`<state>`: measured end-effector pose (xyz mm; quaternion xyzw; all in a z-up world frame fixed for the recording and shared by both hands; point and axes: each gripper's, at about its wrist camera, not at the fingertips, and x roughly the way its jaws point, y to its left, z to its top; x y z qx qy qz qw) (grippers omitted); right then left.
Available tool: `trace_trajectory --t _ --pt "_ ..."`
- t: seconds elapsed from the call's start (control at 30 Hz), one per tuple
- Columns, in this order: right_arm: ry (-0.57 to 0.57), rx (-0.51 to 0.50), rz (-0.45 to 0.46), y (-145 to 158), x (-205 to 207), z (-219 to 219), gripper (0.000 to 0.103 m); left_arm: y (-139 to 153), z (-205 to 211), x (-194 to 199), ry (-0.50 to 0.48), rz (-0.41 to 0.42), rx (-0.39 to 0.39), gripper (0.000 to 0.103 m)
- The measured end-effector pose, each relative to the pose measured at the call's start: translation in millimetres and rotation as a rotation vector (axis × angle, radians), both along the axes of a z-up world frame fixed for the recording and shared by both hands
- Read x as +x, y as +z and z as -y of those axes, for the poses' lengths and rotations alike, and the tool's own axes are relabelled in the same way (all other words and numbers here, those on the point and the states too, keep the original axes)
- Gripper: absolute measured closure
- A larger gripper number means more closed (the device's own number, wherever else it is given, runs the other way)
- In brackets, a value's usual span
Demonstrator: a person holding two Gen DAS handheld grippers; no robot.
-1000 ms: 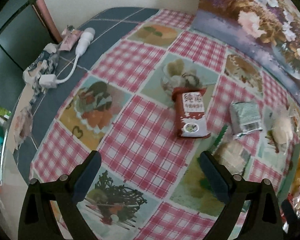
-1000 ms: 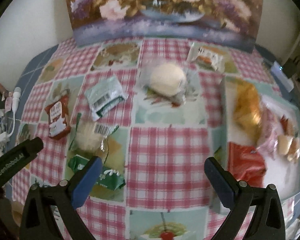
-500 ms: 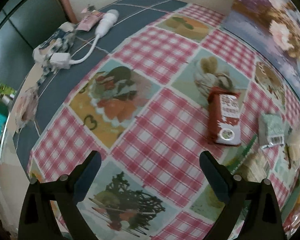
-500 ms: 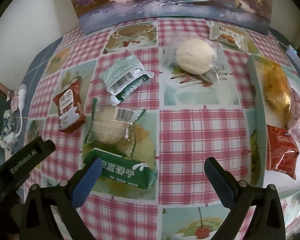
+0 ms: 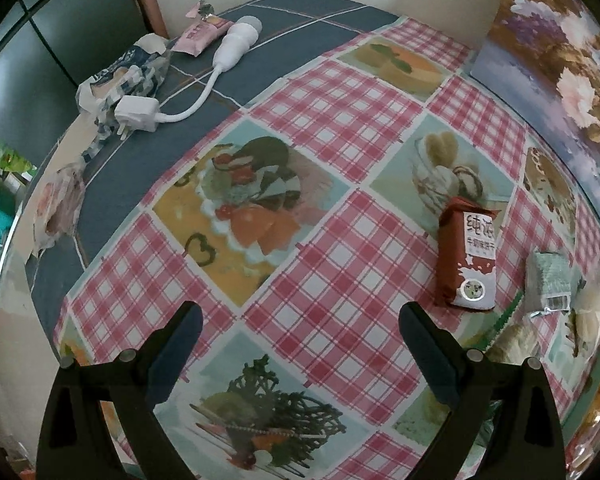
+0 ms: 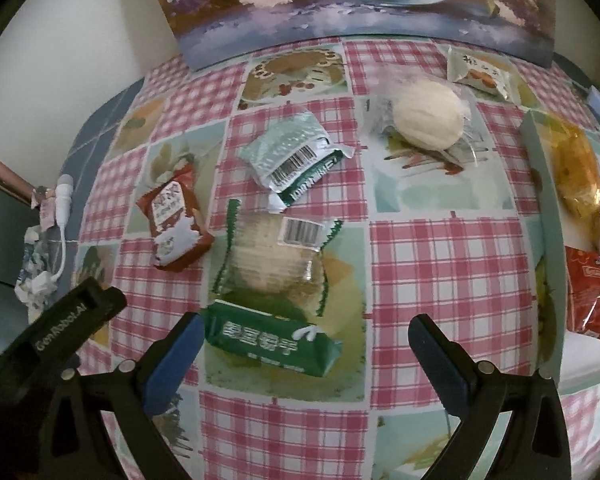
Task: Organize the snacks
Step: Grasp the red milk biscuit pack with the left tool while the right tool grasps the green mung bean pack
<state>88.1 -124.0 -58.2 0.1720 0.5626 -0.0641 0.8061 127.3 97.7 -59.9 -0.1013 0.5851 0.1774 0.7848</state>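
Several wrapped snacks lie on the checked tablecloth (image 6: pixel 440 264). A dark green biscuit pack (image 6: pixel 268 340) lies just ahead of my right gripper (image 6: pixel 306 332), near its left finger; the gripper is open and holds nothing. Beyond it are a clear cracker pack (image 6: pixel 276 256), a pale green pack (image 6: pixel 296 160), a red-brown pack (image 6: pixel 174 220) and a wrapped white bun (image 6: pixel 428 116). My left gripper (image 5: pixel 300 320) is open over bare cloth, with the red-brown pack (image 5: pixel 466 256) ahead to its right. The left gripper's body (image 6: pixel 60 328) shows at the lower left of the right wrist view.
A pale tray (image 6: pixel 538 168) at the right holds a golden pack (image 6: pixel 576 172) and a red pack (image 6: pixel 588 292). A small packet (image 6: pixel 480 72) lies by the flower painting (image 6: pixel 360 0) at the back. A white charger (image 5: pixel 140 114), a pink packet (image 5: pixel 202 32) and crumpled wrappers sit at the table's left edge.
The left gripper has swung left, so the red-brown pack now sits far to its right. The right gripper has moved left and closer over the green biscuit pack. Both stayed open.
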Motion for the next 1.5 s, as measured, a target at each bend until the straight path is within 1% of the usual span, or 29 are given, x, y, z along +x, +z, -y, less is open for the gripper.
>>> trace_trajectory --t 0.1,0.47,0.7,0.73,0.87,0.93,0.97,1.0,1.1,1.2,1.23,1.5 --pt "0.01 -0.02 -0.003 -3 4 -5 0.0 -2 -1 1 0.002 -0.003 -0.002 0.004" --pt "0.031 -0.058 -0.058 -35 16 -24 0.0 -7 -4 3 -0.007 -0.004 -0.004 0.004" --pt "0.025 -0.05 -0.026 -37 18 -36 0.001 -5 2 4 -0.018 0.004 0.008 0.004" --pt "0.024 -0.054 -0.023 -36 18 -36 0.002 -5 4 5 -0.019 0.004 0.011 0.004" --pt "0.019 -0.074 -0.006 -32 17 -39 0.017 -4 7 6 -0.027 0.008 0.011 0.004" --pt "0.021 -0.072 0.0 -31 15 -40 0.022 -4 7 6 -0.031 0.011 0.008 0.004" --pt "0.023 -0.076 0.0 -29 14 -41 0.026 -4 9 6 -0.034 0.012 0.006 0.004" --pt "0.024 -0.078 0.002 -29 14 -41 0.027 -4 10 6 -0.039 0.013 0.004 0.004" --pt "0.027 -0.069 0.003 -28 13 -37 0.03 -5 16 9 -0.056 0.013 -0.002 0.004" --pt "0.018 -0.073 -0.001 -29 13 -29 0.03 -4 25 14 -0.078 0.024 -0.018 0.004" --pt "0.013 -0.075 -0.003 -26 9 -20 0.03 -3 28 16 -0.086 0.028 -0.019 0.004" --pt "-0.031 -0.123 -0.016 -24 6 13 0.03 -2 60 38 -0.165 0.069 -0.038 0.004"
